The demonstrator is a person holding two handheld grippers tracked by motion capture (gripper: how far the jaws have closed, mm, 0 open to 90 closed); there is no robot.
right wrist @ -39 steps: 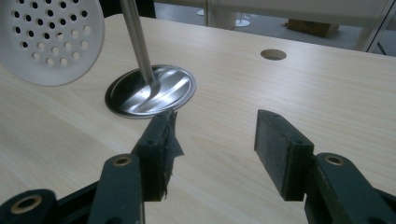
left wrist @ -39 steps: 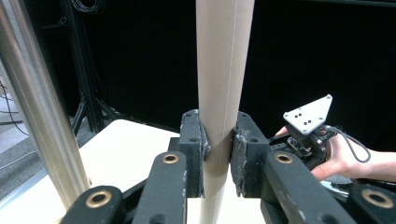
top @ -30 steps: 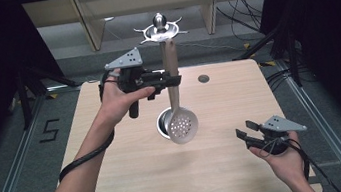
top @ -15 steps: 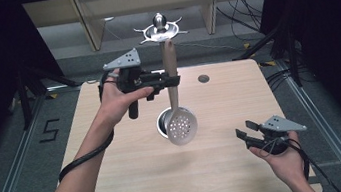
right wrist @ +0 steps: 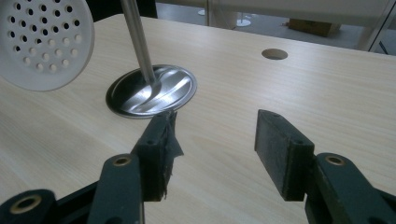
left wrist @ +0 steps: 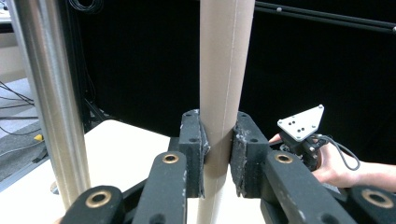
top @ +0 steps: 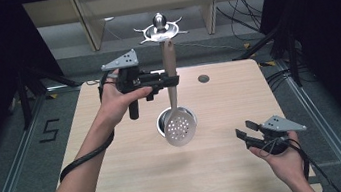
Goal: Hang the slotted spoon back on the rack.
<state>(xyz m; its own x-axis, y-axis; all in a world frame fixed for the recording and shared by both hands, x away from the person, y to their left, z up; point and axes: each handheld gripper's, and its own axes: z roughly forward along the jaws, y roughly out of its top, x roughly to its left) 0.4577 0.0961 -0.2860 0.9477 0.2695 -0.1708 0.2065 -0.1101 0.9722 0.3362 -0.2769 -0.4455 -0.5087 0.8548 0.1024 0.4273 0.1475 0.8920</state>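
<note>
A pale beige perforated skimmer spoon with a long flat handle is held upright above the light wooden table, its round holed bowl hanging at the bottom and the handle's top reaching up to the hooked crown of a polished metal utensil stand. The handle is clamped between the jaws of the left gripper, about a third of the way down from the crown; in the left gripper view the two black pads are seen pressed flat against the handle on both sides, with the stand's steel pole standing just beside it.

The long axis of the spoon runs vertical, parallel to the pole, and the bowl hangs over the stand's round metal base. Whether the handle's end is on a hook or merely near one cannot be told from here. The coming move is judged to turn on that top end and the crown, a matter of lifting or lowering along the handle's own line, and the left hand is plainly the nearer one.

The right gripper is held low over the table's near right corner, well apart from the spoon, its jaws spread wide and nothing between them; from its own view the bowl and the base lie ahead and to the left.
</note>
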